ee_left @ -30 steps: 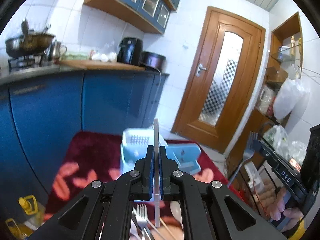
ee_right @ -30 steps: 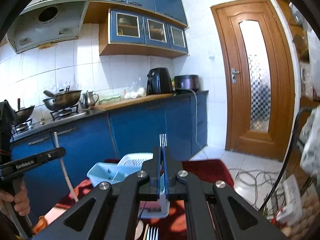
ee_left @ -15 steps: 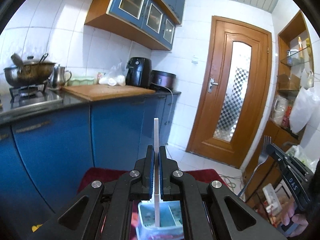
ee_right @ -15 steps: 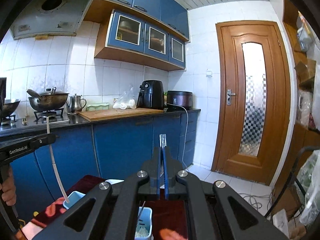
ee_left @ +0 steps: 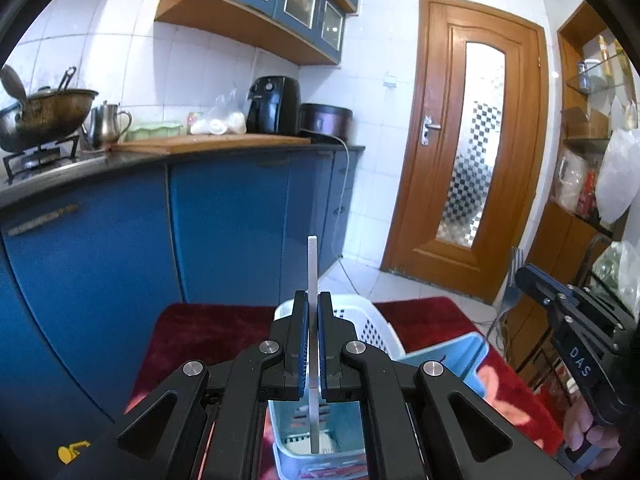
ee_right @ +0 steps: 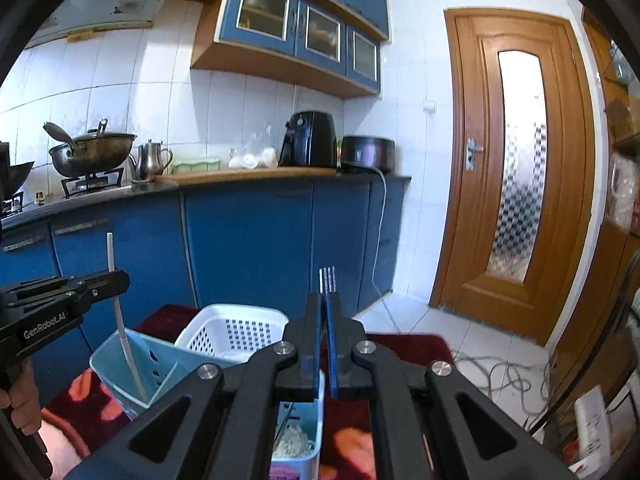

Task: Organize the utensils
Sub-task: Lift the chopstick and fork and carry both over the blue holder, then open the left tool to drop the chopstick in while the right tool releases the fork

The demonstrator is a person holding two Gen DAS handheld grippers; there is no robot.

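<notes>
Blue-fronted kitchen behind, reading from the left: wok (ee_left: 48,112) on the burner, steel kettle (ee_left: 108,122), black air fryer (ee_left: 274,104), wooden door (ee_left: 476,140) at far right. Nearer, a red flowered cloth (ee_left: 208,332) over the table, carrying a light-blue caddy (ee_right: 160,356) with a white perforated basket (ee_right: 232,332) touching its far side. On the left, the left gripper (ee_right: 120,278) pinched almost shut on a white straw (ee_right: 126,344), held upright with the lower end down inside the caddy's left compartment. Probably kept vertical so as to drop straight in and lean on the wall once let go. Nothing else visible in that compartment beyond a thin slanted divider. Basket interior mostly hidden, so contents impossible to tell. On the right, the right gripper (ee_right: 324,304) closed tight on a fork (ee_right: 328,278), tines up above the jaws, handle hanging toward the caddy's right compartment. Likely the same reasoning: handle first, tines left standing clear. Thin metal shaft showing in that compartment below the jaws, apparently the fork's own handle, above something pale and grainy on the bottom, too blurred to name. Both utensils over the caddy, neither yet released.
</notes>
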